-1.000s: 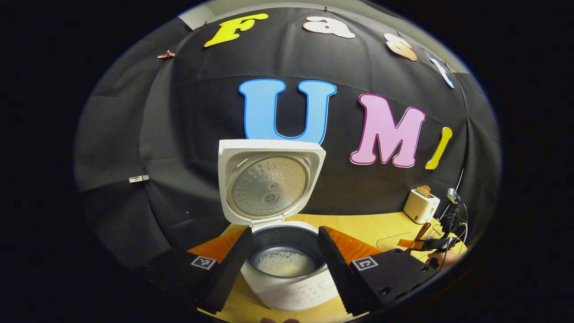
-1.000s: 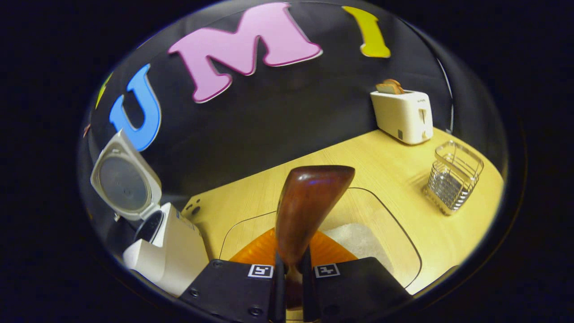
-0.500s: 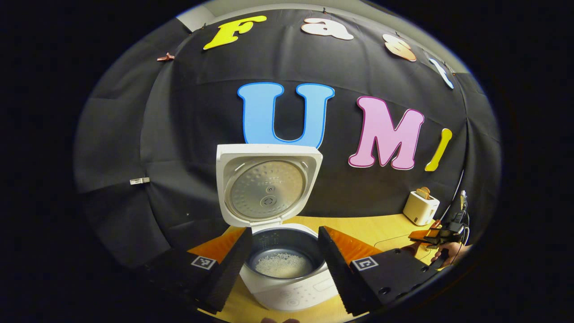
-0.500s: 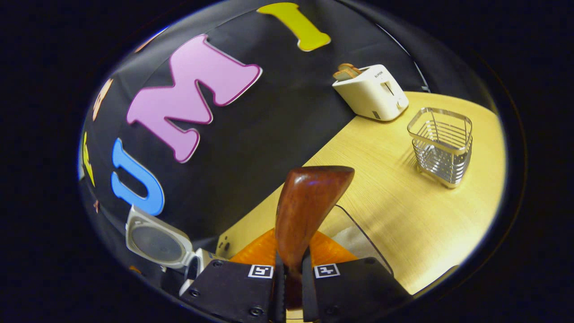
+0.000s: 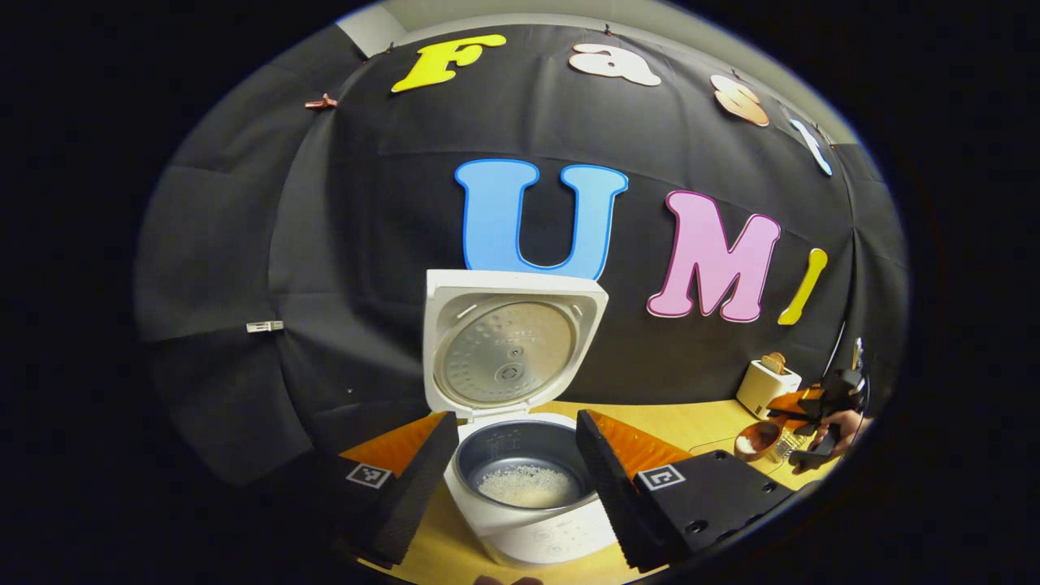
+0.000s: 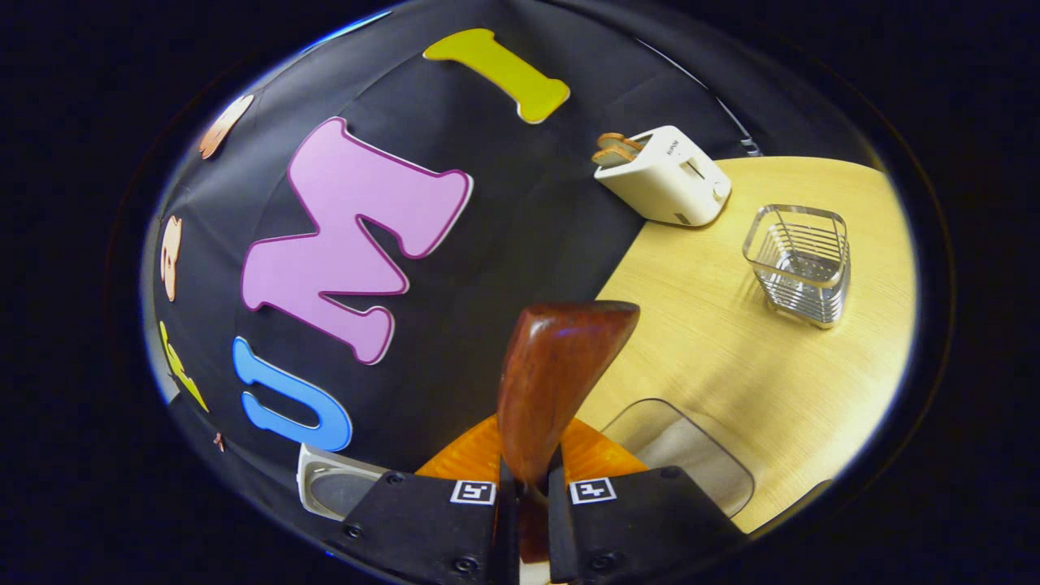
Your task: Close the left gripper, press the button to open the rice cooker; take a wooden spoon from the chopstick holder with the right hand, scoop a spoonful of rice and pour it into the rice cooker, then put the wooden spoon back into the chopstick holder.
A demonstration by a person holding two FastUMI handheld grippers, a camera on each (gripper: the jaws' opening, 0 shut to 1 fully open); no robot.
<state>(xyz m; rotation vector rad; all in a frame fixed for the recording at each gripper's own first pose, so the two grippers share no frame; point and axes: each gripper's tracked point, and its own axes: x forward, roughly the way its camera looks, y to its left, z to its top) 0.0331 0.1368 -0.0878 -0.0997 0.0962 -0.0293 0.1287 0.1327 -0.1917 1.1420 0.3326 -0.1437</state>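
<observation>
The white rice cooker (image 5: pixel 528 520) stands with its lid (image 5: pixel 515 349) raised, and rice lies in the bottom of its dark pot (image 5: pixel 526 486). My left gripper (image 5: pixel 512 491) hangs open just in front of it, one finger at each side of the pot. My right gripper (image 6: pixel 524 520) is shut on the handle of the brown wooden spoon (image 6: pixel 561 366), held above the table. In the left gripper view that gripper (image 5: pixel 821 402) is far right, the spoon's bowl (image 5: pixel 758 439) pointing left. The wire chopstick holder (image 6: pixel 800 264) stands empty at the right.
A white toaster (image 6: pixel 662 175) with bread in it stands by the back wall. A clear container of rice (image 6: pixel 678 447) sits on the wooden table (image 6: pixel 731 357), just right of my right gripper. The cooker's lid (image 6: pixel 333 487) peeks in at the lower left.
My right gripper has turned and lifted with the spoon: the rice container and cooker slid down in its view. The left gripper has shifted only slightly and stays open.
</observation>
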